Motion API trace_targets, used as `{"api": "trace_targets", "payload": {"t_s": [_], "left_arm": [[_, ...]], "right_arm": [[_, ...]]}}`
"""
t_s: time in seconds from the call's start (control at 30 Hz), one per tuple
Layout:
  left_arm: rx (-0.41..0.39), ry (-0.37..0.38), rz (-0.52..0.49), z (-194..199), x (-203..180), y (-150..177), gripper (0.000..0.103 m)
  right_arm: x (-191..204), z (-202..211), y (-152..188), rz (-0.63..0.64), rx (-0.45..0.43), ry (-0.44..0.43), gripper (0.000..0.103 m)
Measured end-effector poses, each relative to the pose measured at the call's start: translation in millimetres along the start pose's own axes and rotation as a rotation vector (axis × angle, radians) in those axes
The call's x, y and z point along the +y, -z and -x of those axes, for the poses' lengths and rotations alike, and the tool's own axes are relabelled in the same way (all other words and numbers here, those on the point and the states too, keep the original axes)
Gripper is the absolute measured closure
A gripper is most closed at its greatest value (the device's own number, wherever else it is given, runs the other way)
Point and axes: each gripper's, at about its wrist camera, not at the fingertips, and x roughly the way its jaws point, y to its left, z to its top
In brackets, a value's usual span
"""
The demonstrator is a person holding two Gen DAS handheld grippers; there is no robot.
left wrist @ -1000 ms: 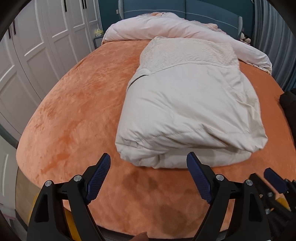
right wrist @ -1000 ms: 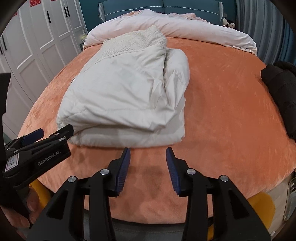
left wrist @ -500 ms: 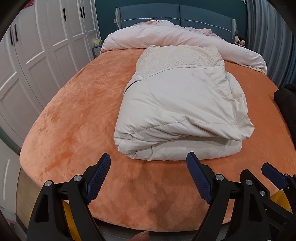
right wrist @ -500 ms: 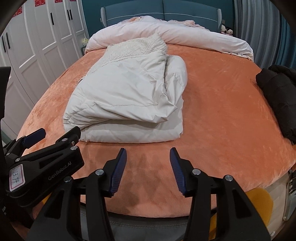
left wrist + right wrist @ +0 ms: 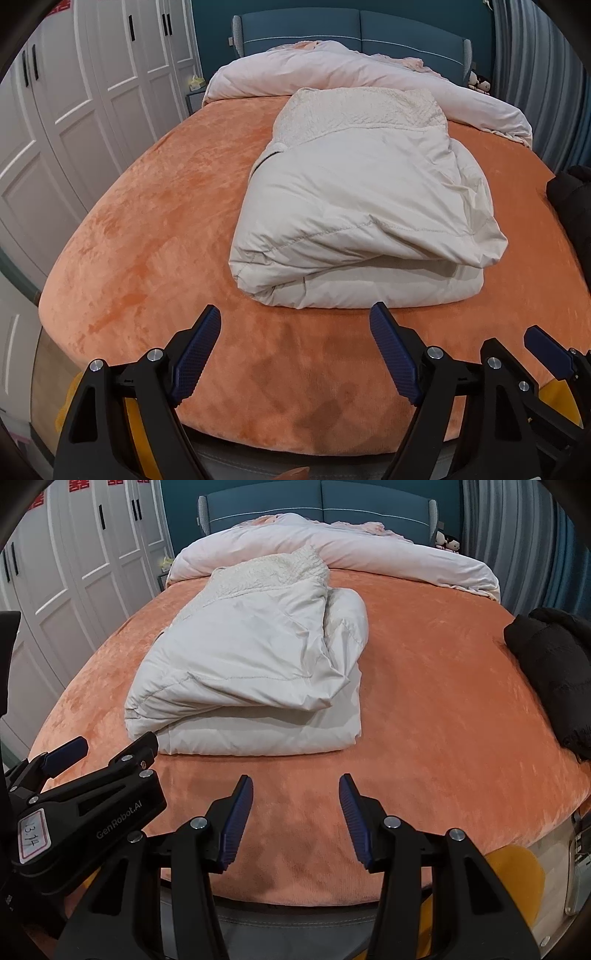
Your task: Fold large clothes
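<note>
A large cream padded coat lies folded into a thick bundle on the orange bed cover, with its fleece collar end toward the headboard. My left gripper hovers over the foot of the bed, short of the bundle's near edge. Its jaws stand wide, are closing slightly, and have nothing between them. My right gripper hangs beside it on the right, open about half as wide and holding nothing. In the right wrist view the left gripper shows at the lower left, clear of the coat.
A black garment lies at the bed's right edge. A pale pink duvet is bunched along the blue headboard. White wardrobe doors line the left wall, grey curtains the right. Bare orange cover surrounds the folded coat.
Both grippers have drawn back from the folded coat toward the foot of the bed, so the coat looks farther off. The coat itself has not moved.
</note>
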Motion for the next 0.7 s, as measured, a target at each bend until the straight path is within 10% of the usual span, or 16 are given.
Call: {"api": "trace_targets", "payload": {"t_s": [0.7], "left_arm": [[0.010,0.001,-0.005,-14,4,12,0.026]], "right_arm": [[2,-12,10,0.007,0.022,0.027,0.057]]}}
